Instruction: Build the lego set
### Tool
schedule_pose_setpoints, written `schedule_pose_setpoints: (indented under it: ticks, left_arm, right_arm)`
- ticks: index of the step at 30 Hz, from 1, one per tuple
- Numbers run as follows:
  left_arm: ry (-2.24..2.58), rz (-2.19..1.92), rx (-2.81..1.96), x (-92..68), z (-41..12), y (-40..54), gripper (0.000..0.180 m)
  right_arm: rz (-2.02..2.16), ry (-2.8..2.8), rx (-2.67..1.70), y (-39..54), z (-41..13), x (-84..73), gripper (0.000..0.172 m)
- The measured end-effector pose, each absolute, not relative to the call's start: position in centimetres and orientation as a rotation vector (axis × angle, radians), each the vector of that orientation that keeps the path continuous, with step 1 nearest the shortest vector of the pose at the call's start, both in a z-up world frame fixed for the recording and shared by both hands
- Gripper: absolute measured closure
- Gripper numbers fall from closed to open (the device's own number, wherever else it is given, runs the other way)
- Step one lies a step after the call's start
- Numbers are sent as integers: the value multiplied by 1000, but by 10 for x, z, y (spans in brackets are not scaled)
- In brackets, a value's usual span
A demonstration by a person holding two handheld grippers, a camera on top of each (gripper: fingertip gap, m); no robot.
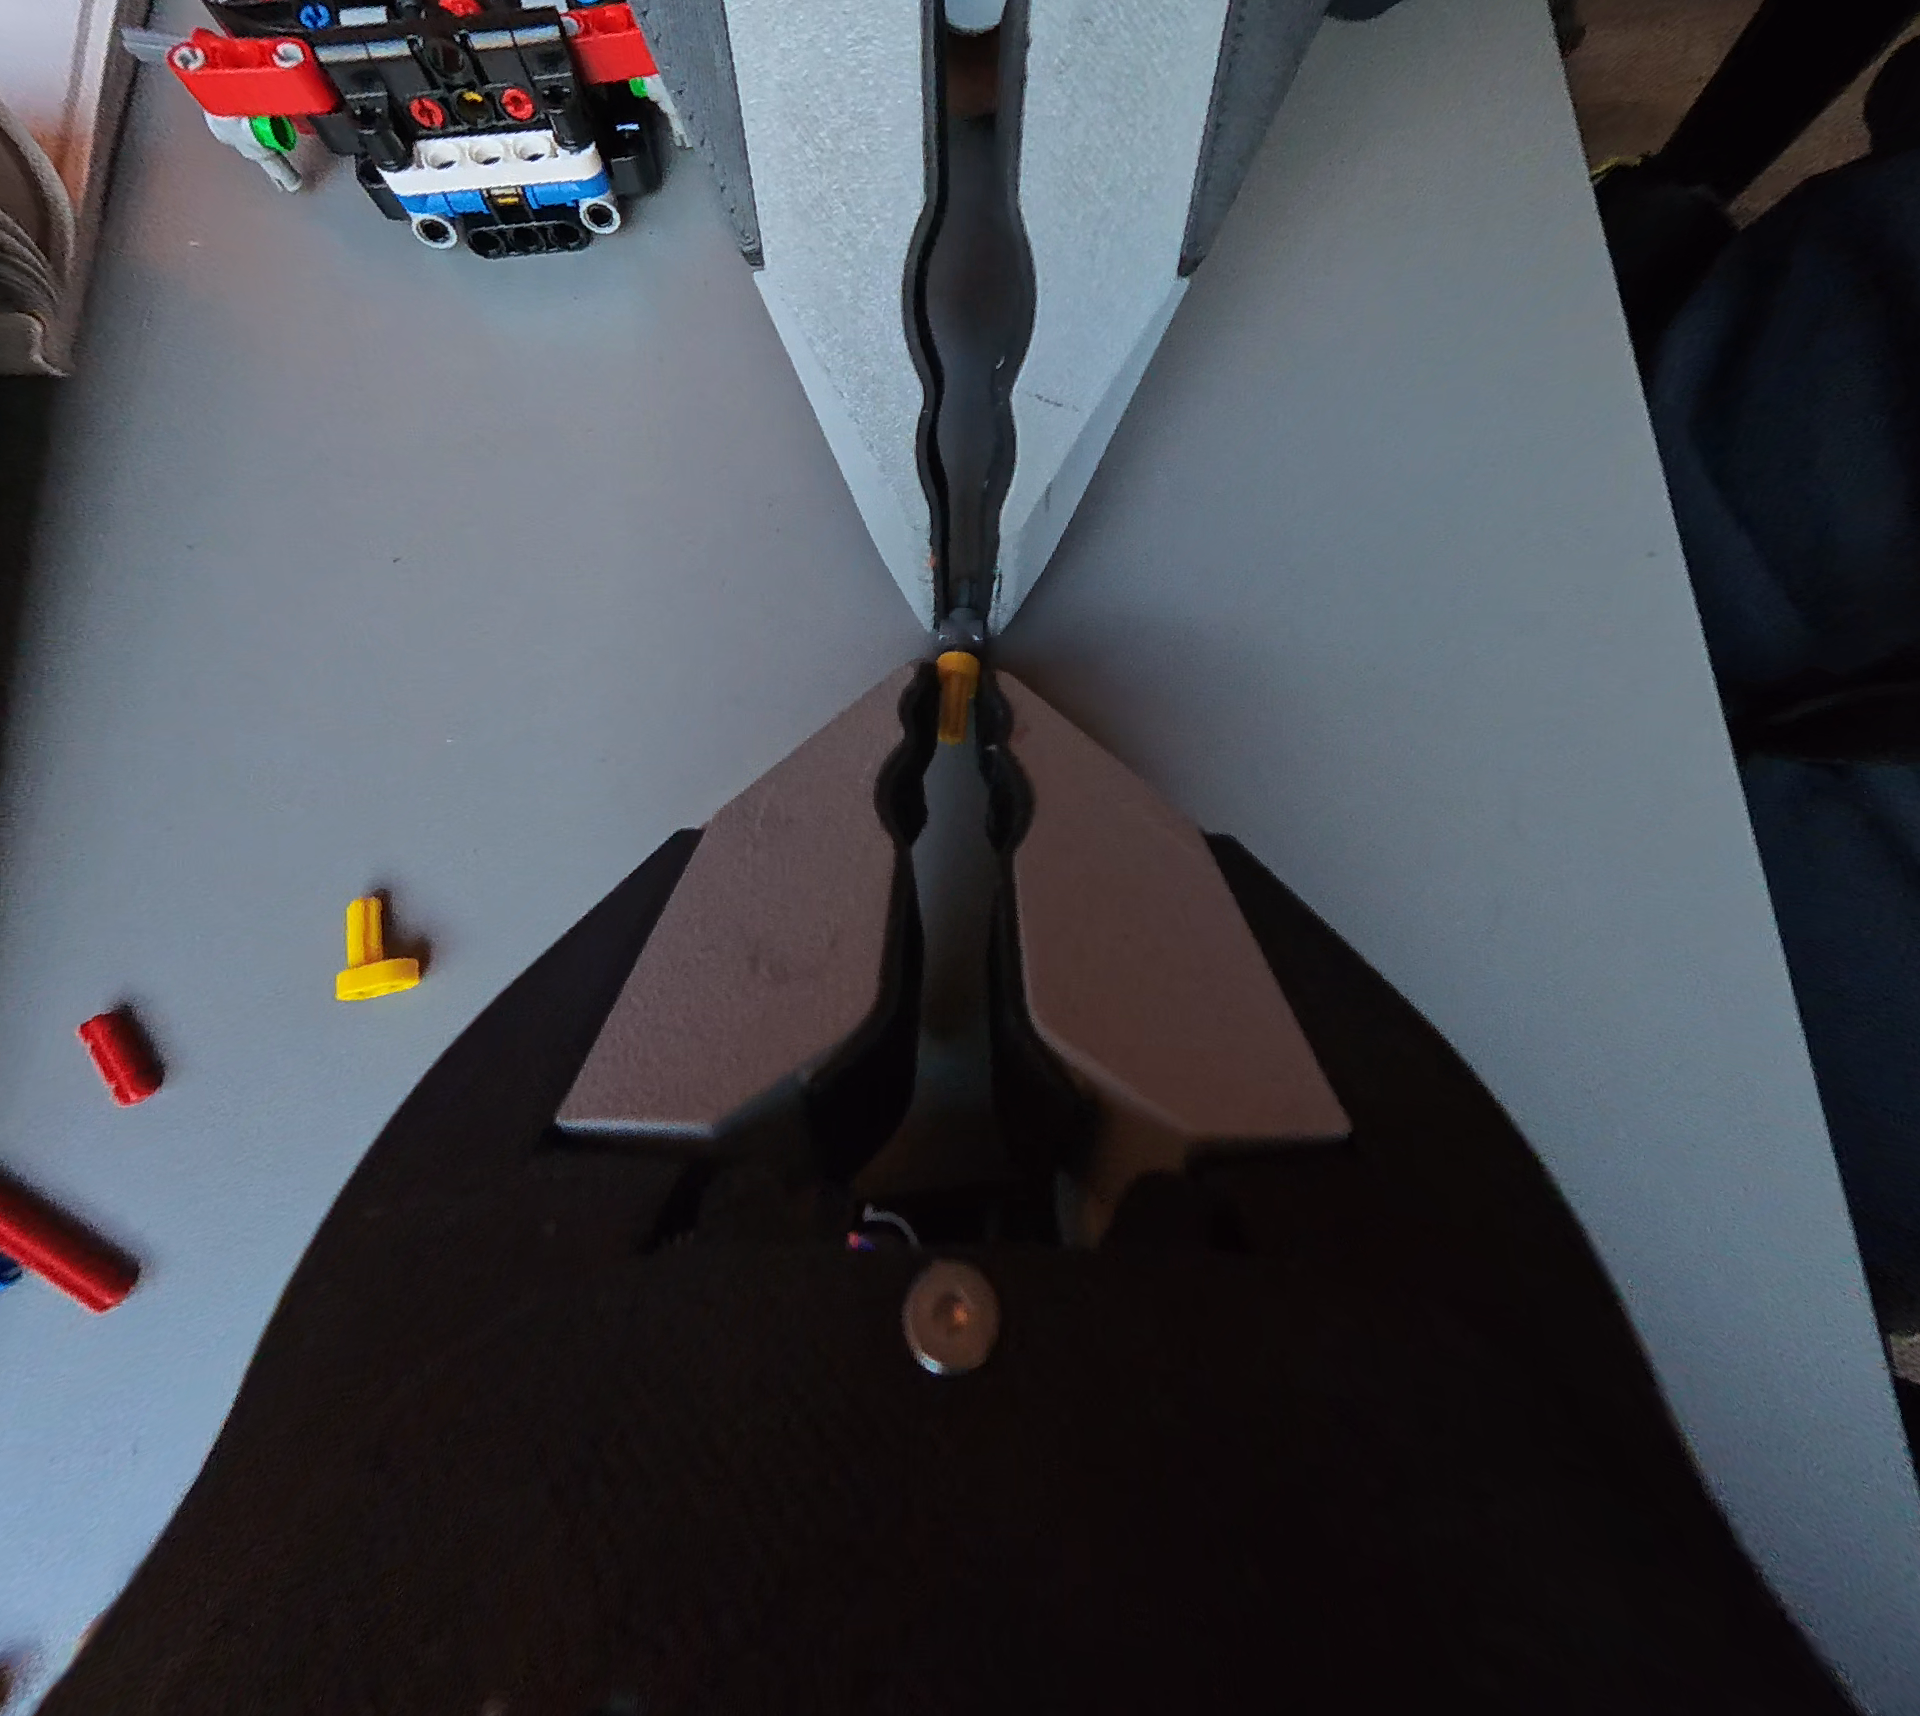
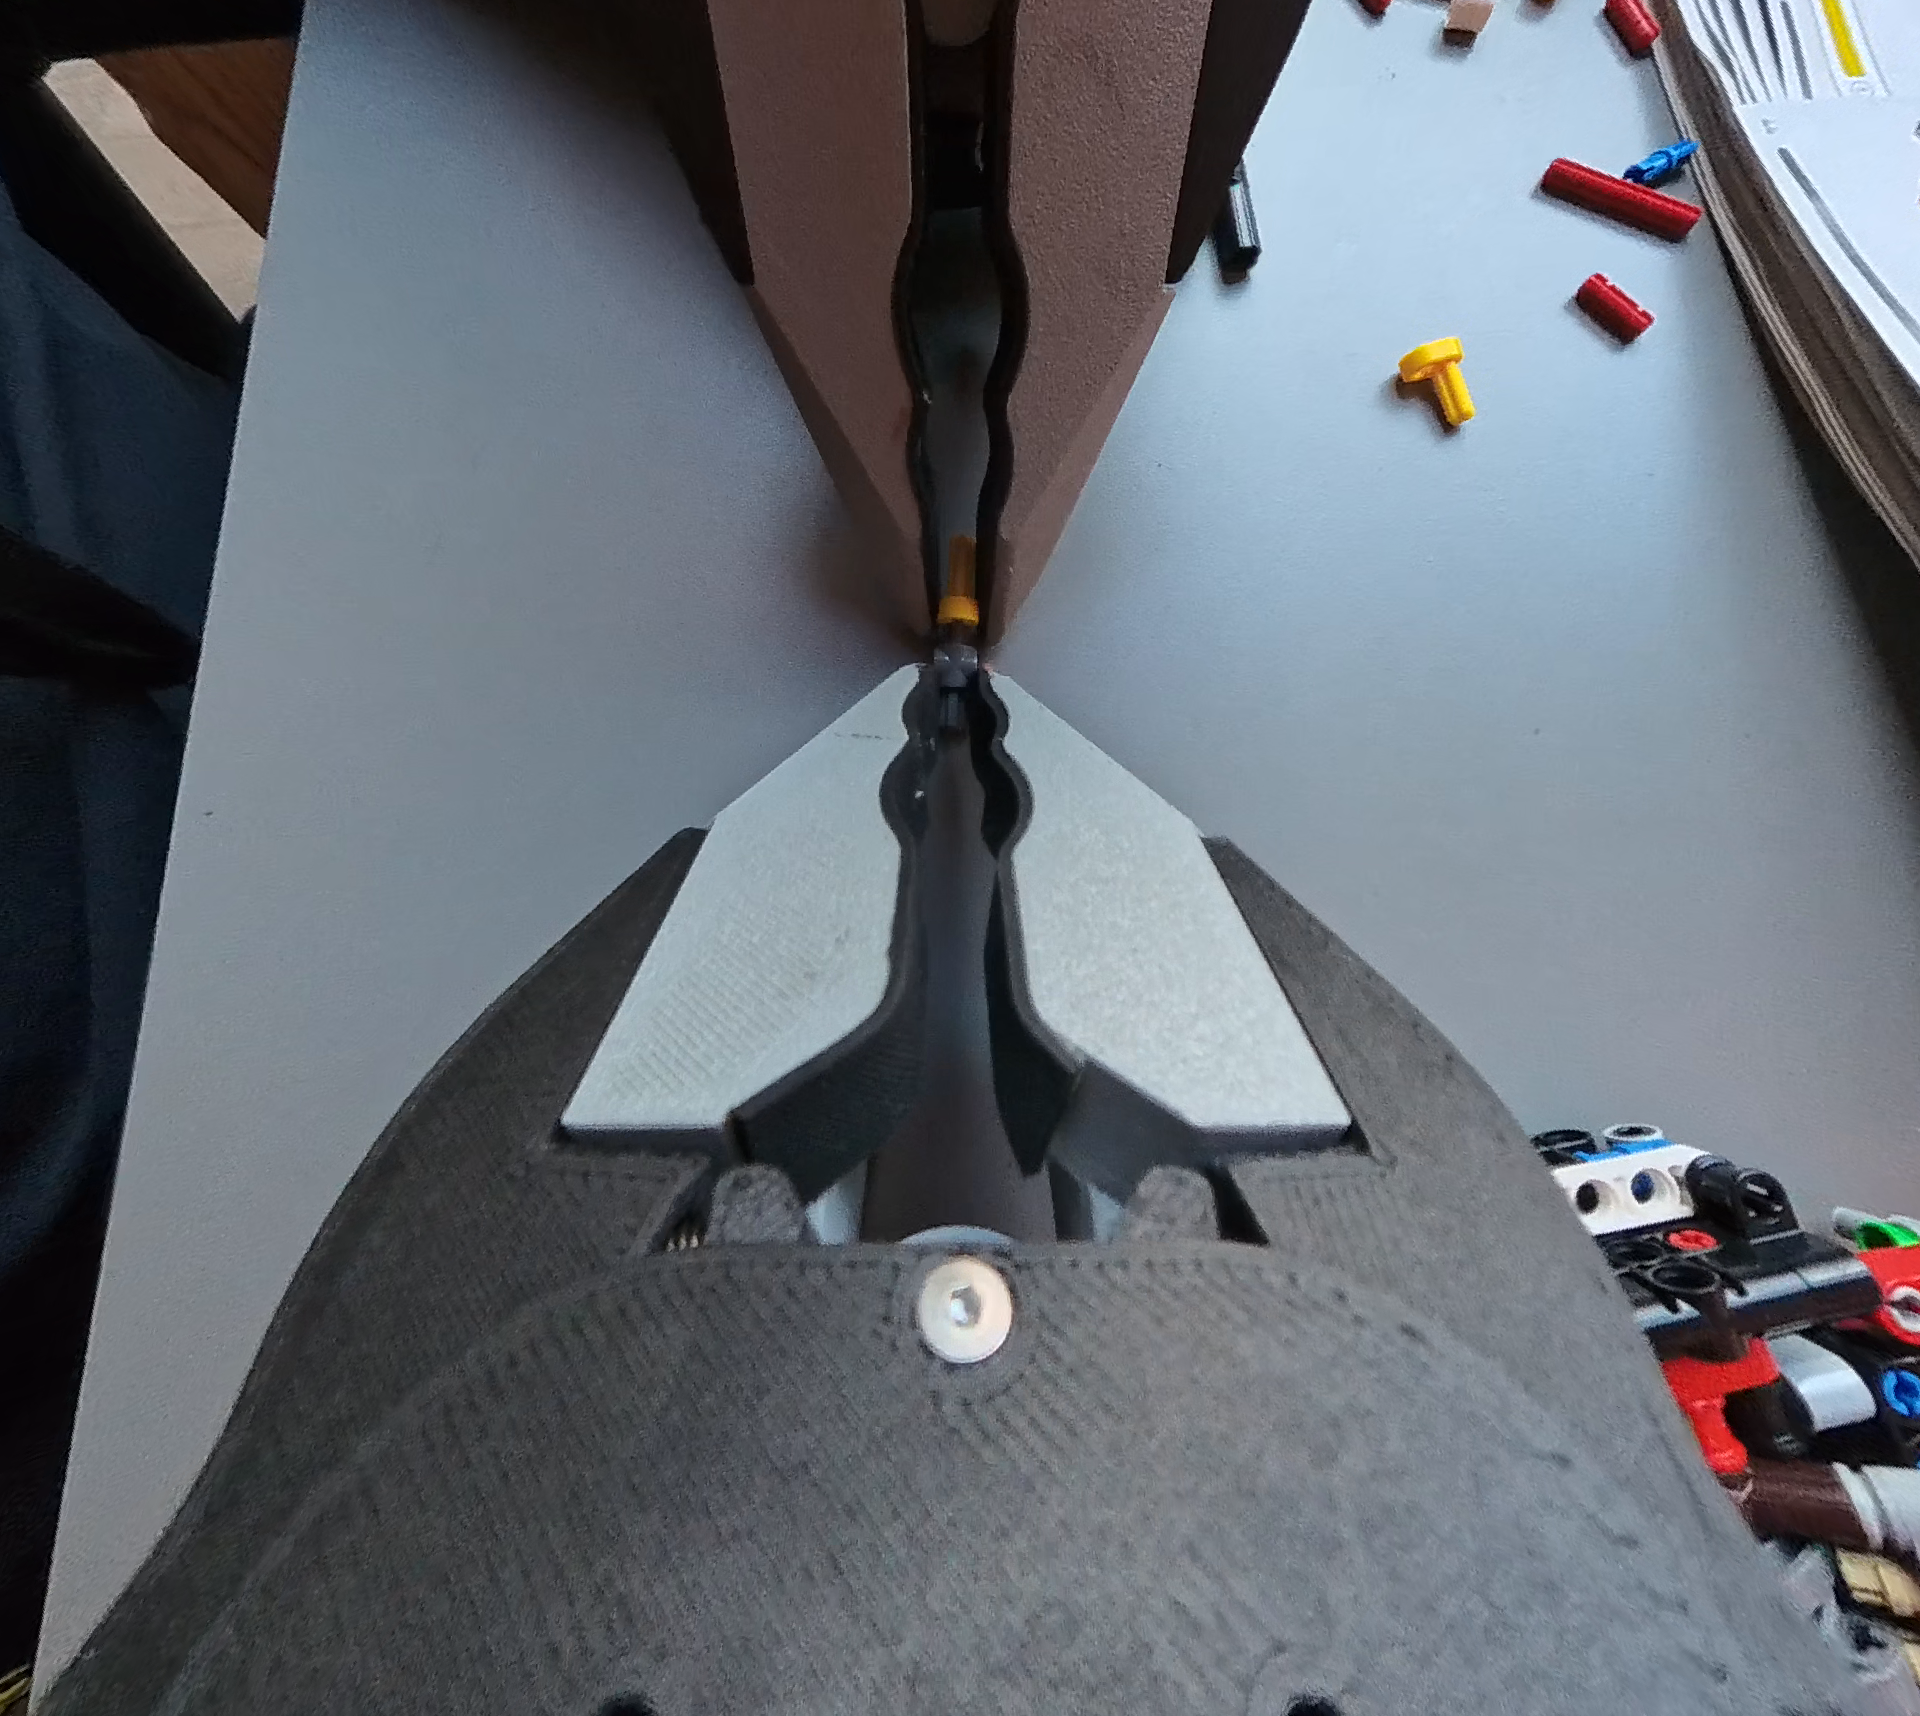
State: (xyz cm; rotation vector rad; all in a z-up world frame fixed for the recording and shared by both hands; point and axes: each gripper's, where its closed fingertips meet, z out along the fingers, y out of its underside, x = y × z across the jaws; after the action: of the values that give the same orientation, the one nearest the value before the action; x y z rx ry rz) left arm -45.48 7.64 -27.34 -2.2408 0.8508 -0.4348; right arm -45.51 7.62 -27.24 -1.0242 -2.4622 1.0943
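My two grippers meet tip to tip above the grey table [image 1: 520, 523]. My left gripper [image 1: 956, 692], with brown fingers, is shut on a small yellow pin [image 1: 956, 696]. The pin points forward out of the fingertips. In the right wrist view the left gripper [image 2: 961, 617] reaches in from the top with the yellow pin [image 2: 957, 591]. My right gripper [image 2: 951, 692], with grey fingers, is shut on a small dark grey connector piece [image 2: 954, 660]. In the left wrist view the right gripper [image 1: 964, 617] reaches in from the top with that grey piece [image 1: 961, 627]. The pin's end meets the grey piece.
A part-built brick model [image 1: 436, 77] stands at the far left, also low right in the right wrist view [image 2: 1766, 1303]. A loose yellow pin [image 1: 374, 949], red pieces [image 1: 123, 1055] and a red axle [image 2: 1619, 199] lie on the table. A paper booklet [image 2: 1787, 56] lies at the right. The tips of both grippers are at nearly the same place. Both grippers' tips are roughly 15 centimeters from the red axle [image 2: 1619, 199]. My left wrist view [image 1: 50, 1226] looks at it from another angle.
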Motion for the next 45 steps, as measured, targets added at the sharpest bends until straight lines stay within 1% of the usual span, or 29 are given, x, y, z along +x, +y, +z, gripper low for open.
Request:
schedule_pose_setpoints:
  ticks: [18, 19, 20, 21, 22, 23, 24, 45]
  left_arm:
    - [863, -436, -2273, -461, -274, 79, 176]
    - [878, -419, -2260, -461, -274, 79, 176]
    - [895, -398, -2242, -461, -274, 79, 175]
    - [903, -395, -2232, -460, -274, 79, 175]
    - [909, -419, -2230, -460, -274, 77, 175]
    - [905, -448, -2231, -460, -274, 75, 176]
    - [894, -473, -2230, -460, -274, 75, 176]
    - [832, -498, -2246, -458, -274, 75, 176]
  right_arm:
    - [1106, -2446, -1021, 78, -271, -462, 168]
    - [1110, -2447, -992, 78, -271, -460, 166]
    - [1128, -2452, -967, 76, -270, -456, 160]
    - [1129, -2462, -958, 77, -270, -452, 159]
    - [1121, -2472, -950, 78, -271, -450, 161]
    - [1110, -2476, -946, 80, -272, -448, 169]
    - [1118, -2475, -940, 81, -271, -447, 172]
    - [1095, -2383, -1044, 79, -270, -456, 172]
